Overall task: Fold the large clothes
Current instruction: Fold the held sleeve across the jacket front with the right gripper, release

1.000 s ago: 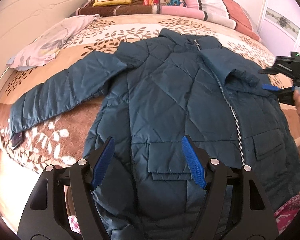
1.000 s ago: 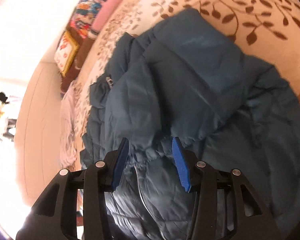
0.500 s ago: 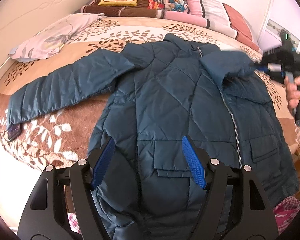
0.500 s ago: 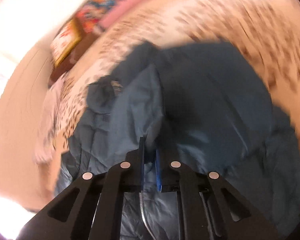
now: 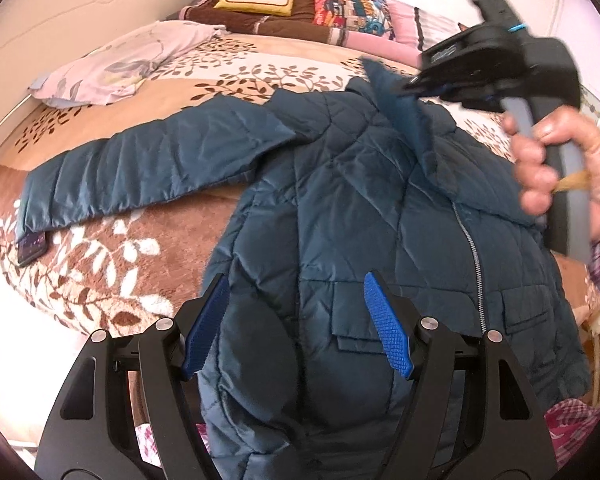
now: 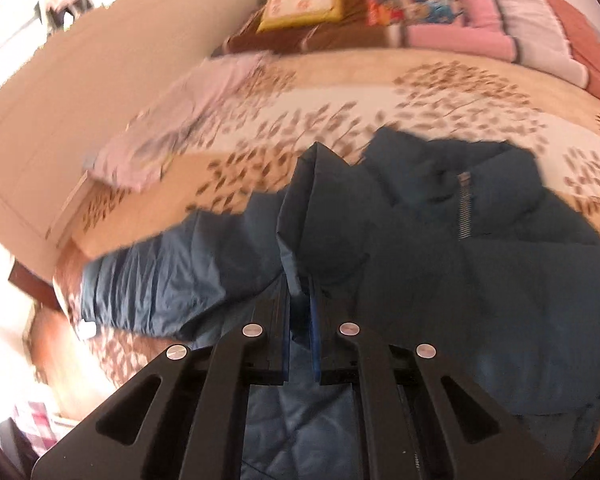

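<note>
A dark blue quilted jacket [image 5: 360, 200] lies front up on the bed, zipped, its left sleeve [image 5: 148, 168] stretched out to the left. My left gripper [image 5: 296, 320] is open above the jacket's lower hem, holding nothing. My right gripper [image 6: 300, 292] is shut on the jacket's right sleeve [image 6: 312, 200] and holds it lifted over the chest; it shows in the left wrist view [image 5: 416, 84] at the upper right, above the collar. The jacket's zipper top [image 6: 464, 208] is to the right of the held sleeve.
The bed has a leaf-patterned blanket [image 5: 112, 264]. A lilac pillow [image 5: 132, 64] lies at the left, cushions and folded blankets [image 5: 300, 4] at the head. A dark phone [image 5: 32, 248] lies by the left cuff. A pale wall runs along the left.
My right gripper closed on the right sleeve, lifted it and carried it left across the jacket's chest. My left gripper stayed open over the hem.
</note>
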